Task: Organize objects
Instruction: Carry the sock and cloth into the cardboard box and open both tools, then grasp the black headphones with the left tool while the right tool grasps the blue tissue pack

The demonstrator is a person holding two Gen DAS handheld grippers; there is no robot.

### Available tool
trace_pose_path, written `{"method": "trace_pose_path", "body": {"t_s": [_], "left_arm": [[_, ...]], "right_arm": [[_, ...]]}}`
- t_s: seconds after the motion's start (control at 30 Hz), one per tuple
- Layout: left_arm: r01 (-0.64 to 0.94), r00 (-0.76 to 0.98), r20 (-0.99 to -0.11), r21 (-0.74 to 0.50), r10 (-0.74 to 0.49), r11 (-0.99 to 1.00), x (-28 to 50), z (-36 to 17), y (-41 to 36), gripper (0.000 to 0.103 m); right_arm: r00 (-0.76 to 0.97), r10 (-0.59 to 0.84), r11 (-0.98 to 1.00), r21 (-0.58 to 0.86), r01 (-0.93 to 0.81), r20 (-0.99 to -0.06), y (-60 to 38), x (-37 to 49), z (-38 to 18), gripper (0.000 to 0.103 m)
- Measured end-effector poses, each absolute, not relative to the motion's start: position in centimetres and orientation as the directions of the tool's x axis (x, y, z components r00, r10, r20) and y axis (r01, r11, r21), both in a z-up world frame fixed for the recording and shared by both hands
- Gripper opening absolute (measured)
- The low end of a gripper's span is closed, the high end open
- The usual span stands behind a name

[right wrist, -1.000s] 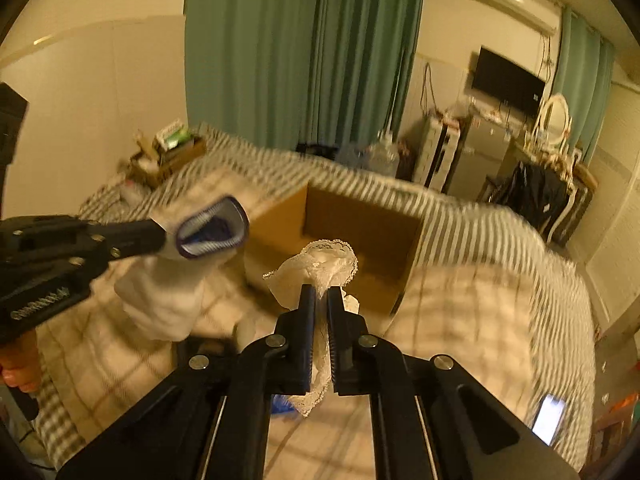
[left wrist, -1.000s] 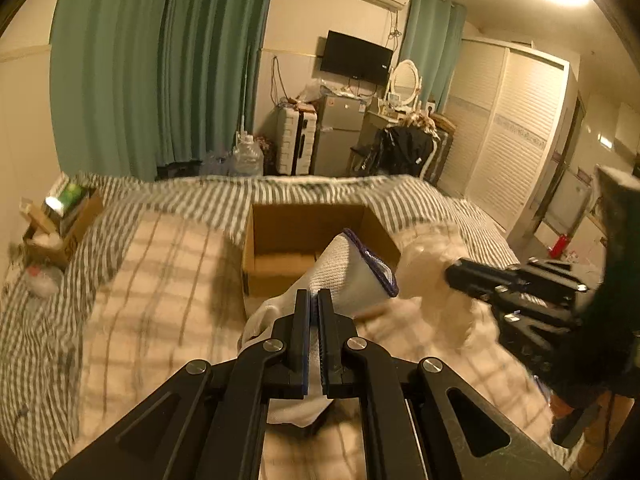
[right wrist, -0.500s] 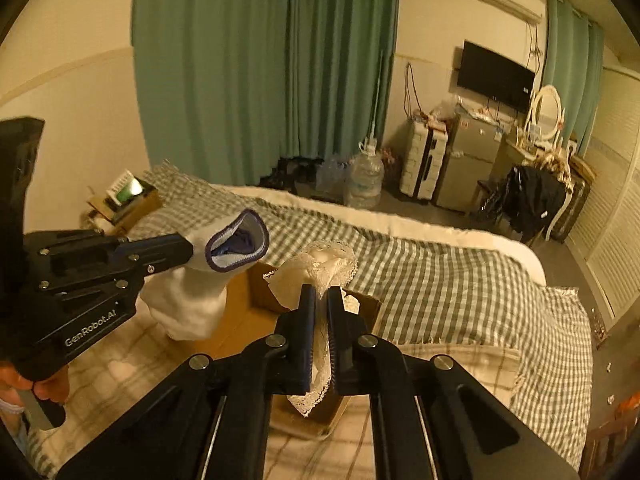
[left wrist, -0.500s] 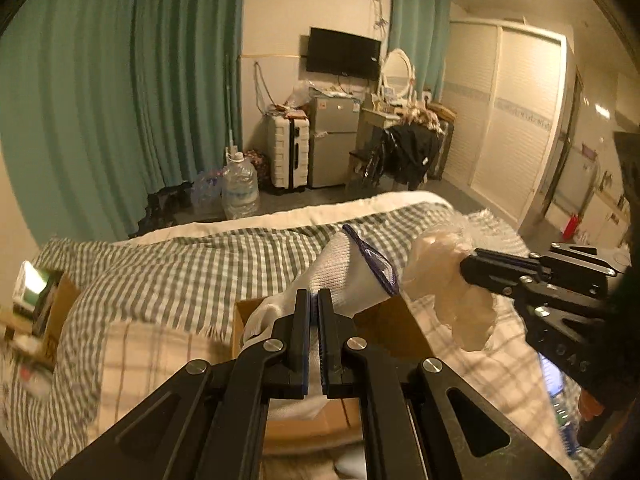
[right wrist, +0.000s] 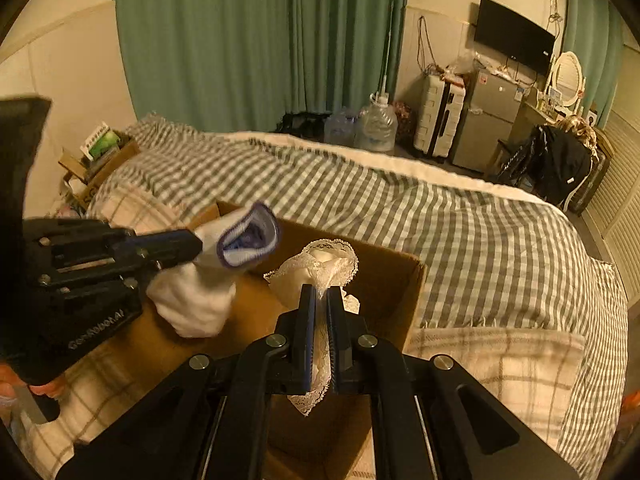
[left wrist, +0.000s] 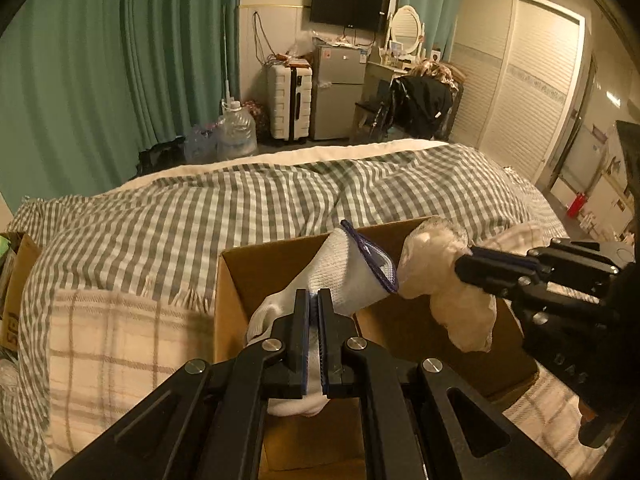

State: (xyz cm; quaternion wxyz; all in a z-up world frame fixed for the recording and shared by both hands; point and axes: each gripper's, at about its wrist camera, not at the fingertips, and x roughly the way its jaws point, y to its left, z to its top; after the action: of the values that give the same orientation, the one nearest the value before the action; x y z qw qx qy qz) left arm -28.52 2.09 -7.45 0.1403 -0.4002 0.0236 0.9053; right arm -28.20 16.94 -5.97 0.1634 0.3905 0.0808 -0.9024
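A: Starting at the fingers. Left gripper (left wrist: 314, 304): jaws pressed together with only cloth between them, clamped on a white sock (left wrist: 340, 276) with a dark purple-trimmed cuff. The cuff end sticks up and to the right past the fingertips; the toe end hangs below them.

B: Confirmed from the other side. Right gripper (right wrist: 322, 300): jaws likewise closed, pinching a cream lace-edged sock (right wrist: 320, 268). A bunched part rises above the tips, and a lace edge trails down between the fingers.

A: Position of both items: held in the air over the open cardboard box (left wrist: 248, 276). Neither touches the box floor as far as I can tell. In the left wrist view the purple cuff sits just beside the cream sock, nearly touching; actual contact cannot be told.

B: Box stands on a pale plaid blanket (left wrist: 112, 344), which lies on the grey-and-white checked bedspread (left wrist: 200, 216). Box interior below the socks is mostly hidden by the grippers.

A: Outward: a smaller cardboard box of oddments (right wrist: 96, 156) at the far left edge of the bed. Green curtains (right wrist: 240, 40) behind. Water jug (right wrist: 376, 124), white suitcase (right wrist: 438, 120) and small fridge (right wrist: 486, 128) along the far wall.

B: Wall television (right wrist: 514, 34) above the fridge.
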Motion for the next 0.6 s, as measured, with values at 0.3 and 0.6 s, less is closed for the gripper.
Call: {"method": "trace_pose_path", "body": {"t_s": [0.3,0.6], "left_arm": [[-0.220,-0.713,-0.684,0.012,0.152,-0.975,-24.2,-2.6,1.3,0.073],[-0.180,-0.778,-0.621,0.069,0.099,-0.981,-15.6,3.3,-1.1,0.098]], "right_arm": [[-0.707,-0.220,-0.952,-0.011,0.306,-0.672,18.5,-23.8,-0.2,0.058],[-0.772,-0.179,-0.971,-0.018,0.239,-0.610,22.0,-15.3,7.6,0.089]]}}
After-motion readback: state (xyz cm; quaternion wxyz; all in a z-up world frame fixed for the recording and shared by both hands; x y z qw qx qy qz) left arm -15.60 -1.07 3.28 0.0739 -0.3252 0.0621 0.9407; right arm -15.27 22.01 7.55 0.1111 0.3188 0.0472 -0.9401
